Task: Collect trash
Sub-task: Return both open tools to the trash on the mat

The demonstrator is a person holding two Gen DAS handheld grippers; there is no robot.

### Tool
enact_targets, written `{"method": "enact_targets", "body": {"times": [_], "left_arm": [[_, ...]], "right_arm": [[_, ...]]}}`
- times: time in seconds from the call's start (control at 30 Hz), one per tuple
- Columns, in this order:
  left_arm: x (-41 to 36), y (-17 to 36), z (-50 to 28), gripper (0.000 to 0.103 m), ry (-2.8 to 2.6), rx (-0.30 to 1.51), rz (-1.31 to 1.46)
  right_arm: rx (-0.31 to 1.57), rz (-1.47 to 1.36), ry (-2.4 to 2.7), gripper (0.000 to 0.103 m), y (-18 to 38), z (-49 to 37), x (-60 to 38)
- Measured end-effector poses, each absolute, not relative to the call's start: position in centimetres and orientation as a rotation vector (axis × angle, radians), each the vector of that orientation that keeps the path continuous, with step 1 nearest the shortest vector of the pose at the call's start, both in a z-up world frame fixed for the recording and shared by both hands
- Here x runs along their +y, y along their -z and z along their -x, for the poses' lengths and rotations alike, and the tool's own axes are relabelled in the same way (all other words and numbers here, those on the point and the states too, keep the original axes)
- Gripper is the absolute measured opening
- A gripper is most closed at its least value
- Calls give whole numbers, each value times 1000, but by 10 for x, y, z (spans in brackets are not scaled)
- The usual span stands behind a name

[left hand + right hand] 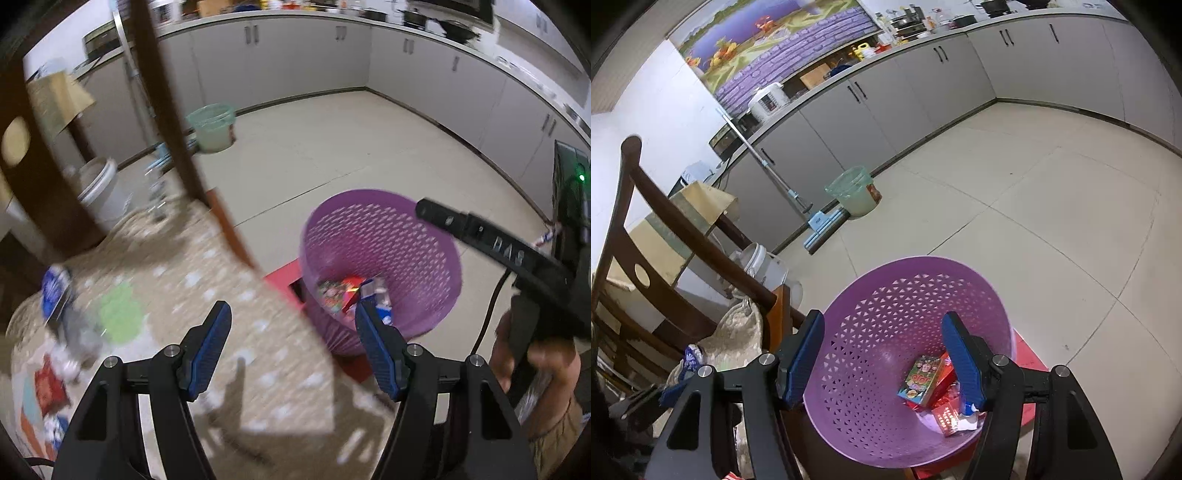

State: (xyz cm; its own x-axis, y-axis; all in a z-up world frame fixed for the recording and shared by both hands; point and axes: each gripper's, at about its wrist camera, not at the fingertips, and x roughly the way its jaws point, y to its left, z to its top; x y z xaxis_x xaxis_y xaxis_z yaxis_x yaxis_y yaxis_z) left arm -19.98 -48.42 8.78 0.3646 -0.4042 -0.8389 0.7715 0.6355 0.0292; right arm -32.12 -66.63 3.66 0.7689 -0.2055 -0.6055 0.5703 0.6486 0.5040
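Here, the pale tiled kitchen floor (1052, 221) spreads beyond both claws, edged by grey cabinets (923, 85). A table under a beige patterned cloth (221, 295) lies beneath the left gripper (291, 332), whose blue-padded jaws stand apart with nothing between them; the view is blurred. To that claw's left on the cloth sits scattered trash — a blue wrapper (55, 291), a red packet (50, 387) and a crumpled grey piece (79, 332). Just ahead and to its right, off the table edge, is the round purple perforated plastic basket (380, 240), resting on a red stool (284, 284). The right gripper (882, 354) hangs over the basket's mouth, jaws released and empty, with the rim between its fingers. Below and ahead of it, on the basket's bottom, lie a colourful printed carton (919, 380), red packets (945, 417) and a scrap of white wrapper (967, 424). Left of the right claw stands a dark wooden chair (639, 229); farther ahead, a pale green bin (855, 192).
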Motion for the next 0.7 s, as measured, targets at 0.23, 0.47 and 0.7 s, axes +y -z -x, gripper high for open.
{"method": "enact_targets", "body": {"times": [0.23, 0.47, 0.7], "left_arm": [[-394, -109, 163, 68, 626, 964, -358], [-279, -111, 138, 69, 411, 965, -235], [-186, -109, 116, 70, 209, 981, -147]], "right_arm": [[570, -677, 417, 70, -38, 298, -640], [621, -620, 370, 71, -38, 270, -602], [661, -538, 311, 71, -41, 245, -563]]}}
